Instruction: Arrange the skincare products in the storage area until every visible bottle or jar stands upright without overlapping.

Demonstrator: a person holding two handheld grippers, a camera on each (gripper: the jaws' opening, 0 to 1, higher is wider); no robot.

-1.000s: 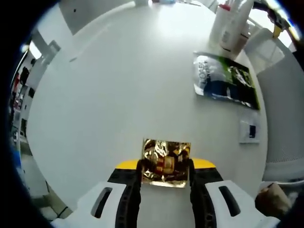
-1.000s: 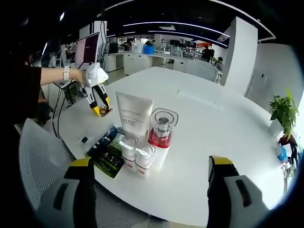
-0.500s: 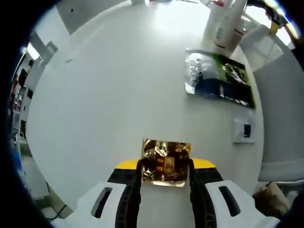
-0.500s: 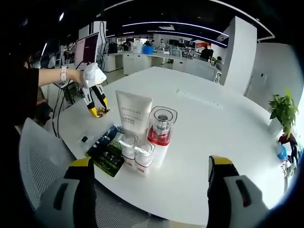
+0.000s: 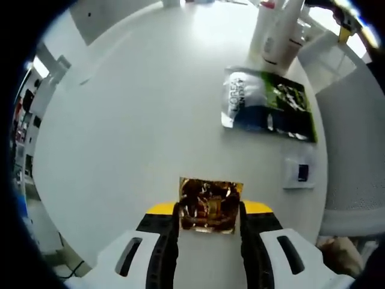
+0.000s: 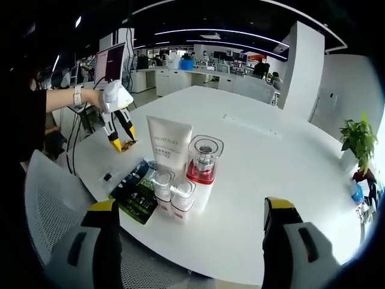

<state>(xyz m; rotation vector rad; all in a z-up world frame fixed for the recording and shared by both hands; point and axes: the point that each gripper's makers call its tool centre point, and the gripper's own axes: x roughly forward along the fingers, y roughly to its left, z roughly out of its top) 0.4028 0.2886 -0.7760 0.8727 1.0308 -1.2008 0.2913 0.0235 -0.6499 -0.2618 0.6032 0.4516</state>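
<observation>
a: holding a gold foil sachet (image 5: 209,205), the left gripper (image 5: 209,224) has both jaws pressed on its sides, above the white table (image 5: 138,120).

b: and the right gripper (image 6: 189,241)?

a: jaws wide apart, nothing between them, facing the cluster: white tube (image 6: 169,146), red-based pump bottle (image 6: 204,161), two small jars (image 6: 171,191), all upright.

b: advice for the carry?

a: the foil looks slippery, so keep the squeeze even. set it near the green sachet (image 5: 269,103), flat, overlapping neither that nor the small white packet (image 5: 300,173).

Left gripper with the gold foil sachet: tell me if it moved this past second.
Yes. The left gripper has drifted left, away from the white tube.
</observation>
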